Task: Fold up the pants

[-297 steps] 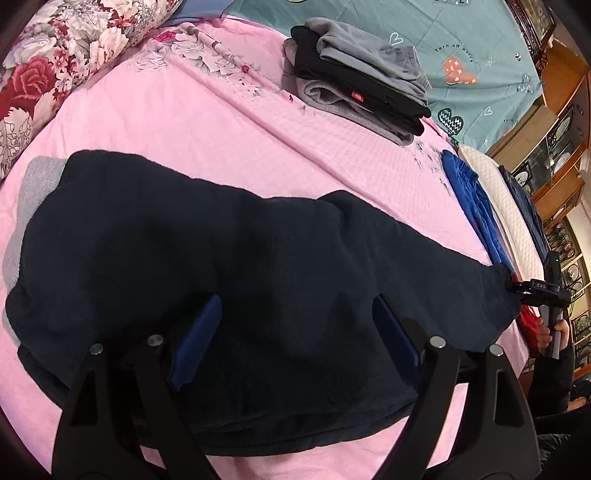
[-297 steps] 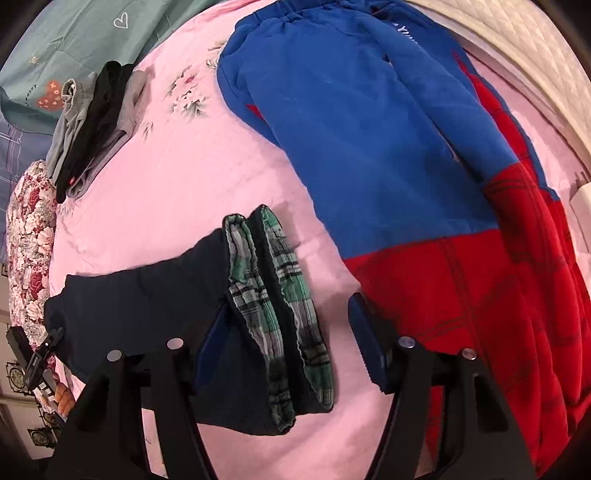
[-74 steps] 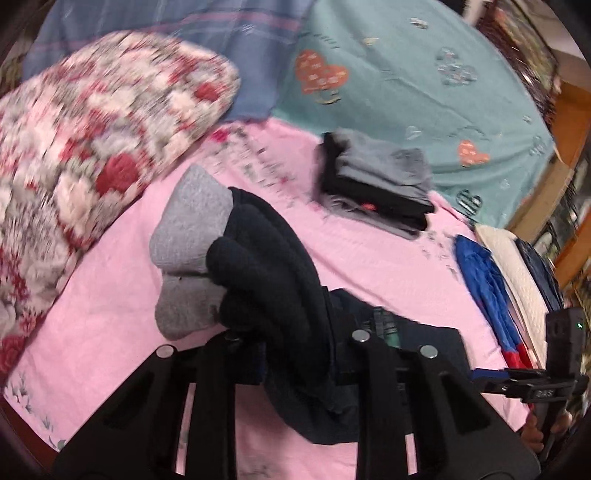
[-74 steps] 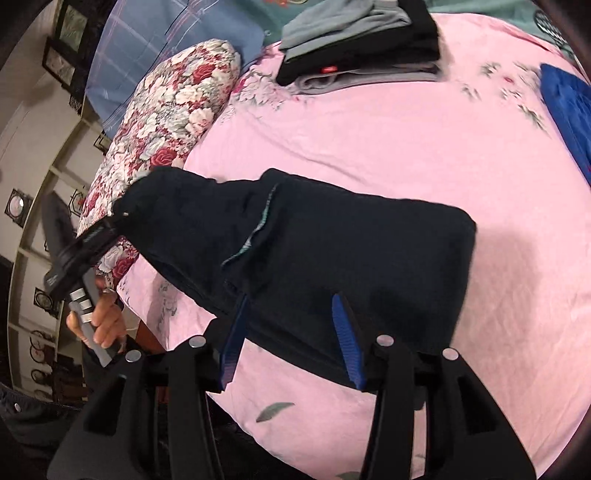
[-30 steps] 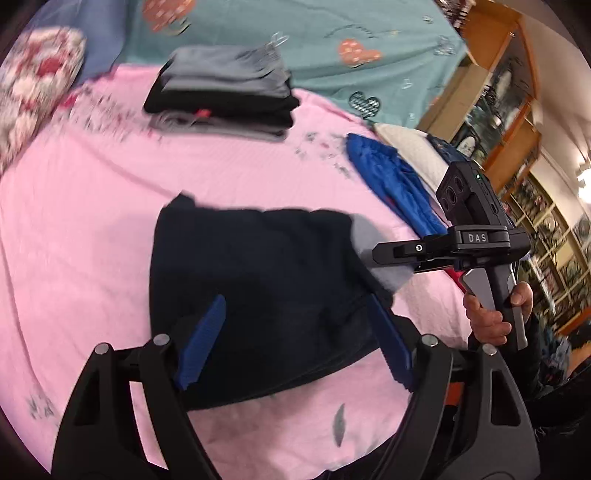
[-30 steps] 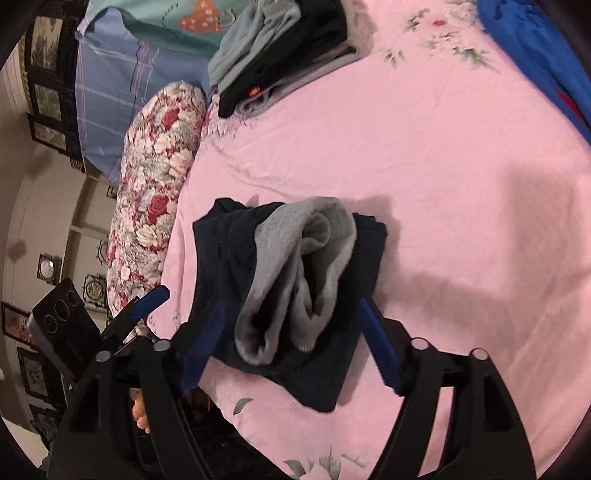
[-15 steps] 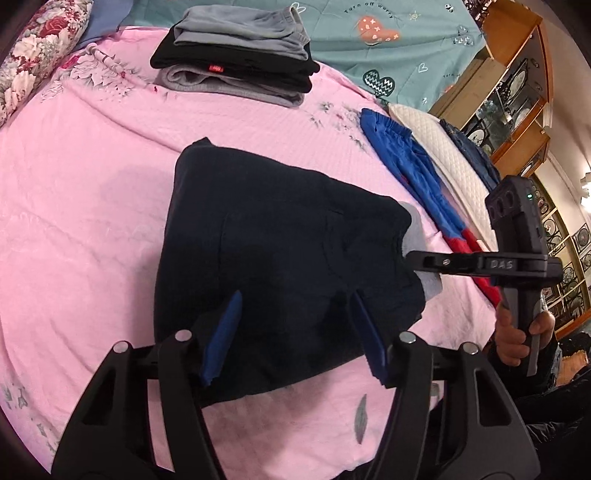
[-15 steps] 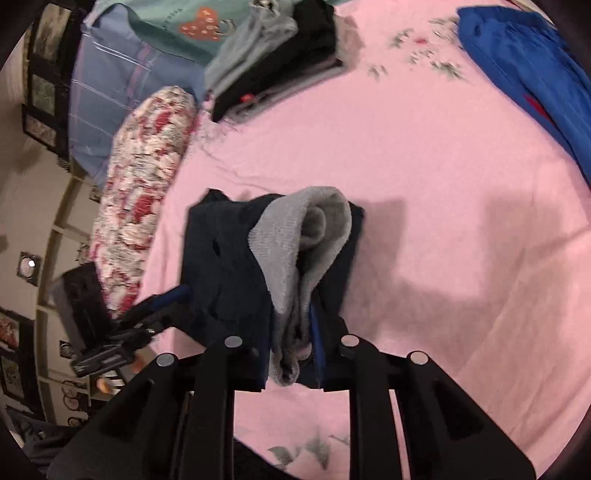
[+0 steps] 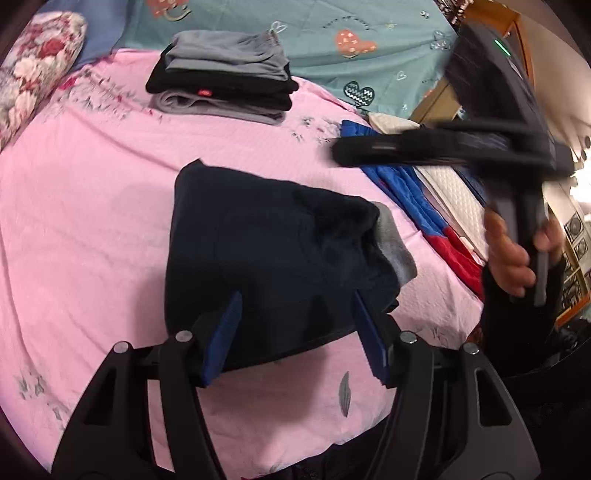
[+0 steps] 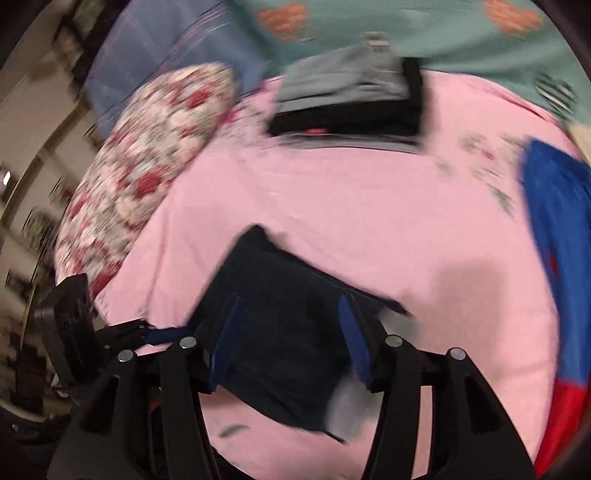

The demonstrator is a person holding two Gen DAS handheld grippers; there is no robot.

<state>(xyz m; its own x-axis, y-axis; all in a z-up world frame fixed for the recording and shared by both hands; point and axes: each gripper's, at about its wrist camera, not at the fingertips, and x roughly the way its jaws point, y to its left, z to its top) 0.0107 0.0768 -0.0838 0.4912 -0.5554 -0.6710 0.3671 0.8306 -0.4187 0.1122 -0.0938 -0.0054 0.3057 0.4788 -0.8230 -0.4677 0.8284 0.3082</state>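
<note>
The dark navy pants [image 9: 273, 251] lie folded into a compact bundle on the pink bedsheet [image 9: 81, 206], with the grey waistband [image 9: 395, 243] showing at the right edge. My left gripper [image 9: 295, 332] is open and empty over the bundle's near edge. My right gripper [image 10: 290, 339] is open and empty above the same pants [image 10: 280, 317]; this view is motion blurred. The right gripper also shows in the left wrist view [image 9: 443, 147], lifted above the bed to the right of the bundle.
A stack of folded grey and black clothes [image 9: 225, 81] sits at the far side of the bed. Blue and red pants [image 9: 413, 199] lie at the right. A floral pillow [image 9: 26, 70] is at the far left, a teal quilt [image 9: 332, 33] behind.
My right gripper let go of the grey waistband, opened and lifted away from the bundle. My left gripper stays open and drew slightly closer to the pants.
</note>
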